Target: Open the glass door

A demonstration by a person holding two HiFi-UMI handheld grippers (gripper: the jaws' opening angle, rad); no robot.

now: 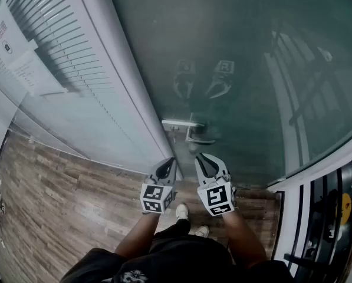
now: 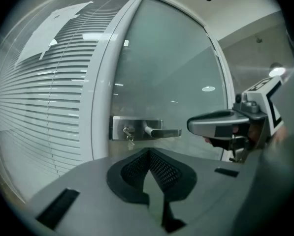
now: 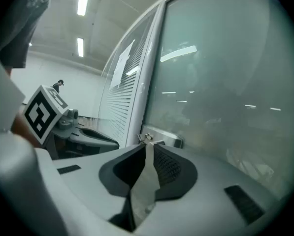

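Note:
The glass door (image 1: 240, 58) stands right in front of me, and its metal lever handle (image 1: 190, 128) sits on a lock plate near the white frame. In the left gripper view the handle (image 2: 162, 132) points right, and a key (image 2: 129, 134) hangs from the lock. My left gripper (image 1: 170, 161) is shut and empty, just below and short of the handle. My right gripper (image 1: 201, 157) hovers beside it, also shut and empty, with its tips (image 3: 147, 145) aimed at the lock plate (image 3: 164, 140). Neither gripper touches the handle.
A white door frame (image 1: 125, 81) separates the door from a window with blinds (image 1: 63, 58) that bears a paper notice (image 1: 28, 69). Wooden floor (image 1: 58, 205) lies below, with the person's shoes (image 1: 183, 211) on it. Another white frame (image 1: 293, 211) stands at the right.

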